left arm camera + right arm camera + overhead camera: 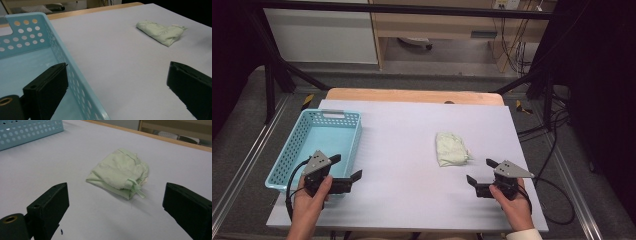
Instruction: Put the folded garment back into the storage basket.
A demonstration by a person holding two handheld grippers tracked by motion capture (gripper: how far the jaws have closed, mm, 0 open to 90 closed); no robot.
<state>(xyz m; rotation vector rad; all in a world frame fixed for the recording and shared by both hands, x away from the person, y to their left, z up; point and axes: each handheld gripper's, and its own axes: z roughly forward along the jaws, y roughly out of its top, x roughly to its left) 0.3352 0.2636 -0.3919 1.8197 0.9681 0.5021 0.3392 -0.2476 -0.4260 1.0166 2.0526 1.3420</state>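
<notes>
Counter: a pale lavender sheet (412, 165) laid over a wooden top, inside a dark frame with cables on the floor around it.

Nearest the person, both hands sit at the near edge. The left tool (346, 172) is held by the left hand (312, 192) just beside the near right corner of the light blue basket (354, 142); its jaws stand wide apart with nothing between them. In the left gripper view one jaw hangs over the basket's inside and the other over the bare sheet, straddling the perforated wall (75, 82). The right tool (482, 172), in the right hand (512, 200), is likewise spread and empty, and points toward the cloth.

Mid-counter, right of centre: a folded pale green cloth (452, 149) lies flat on the sheet, near the right tool but not touching it (a loose strap (137, 188) trails from the near fold in the right gripper view). It is well apart from the basket, which holds nothing visible.

Far side: bare wooden edge, then shelving.

Judged step: approach, before any grasp; the cloth looks bound for the basket. Next move calls for the right tool to advance and lower over the bundle, jaws bracketing the thick fold rather than the strap, then close firmly so the layers lift together.
</notes>
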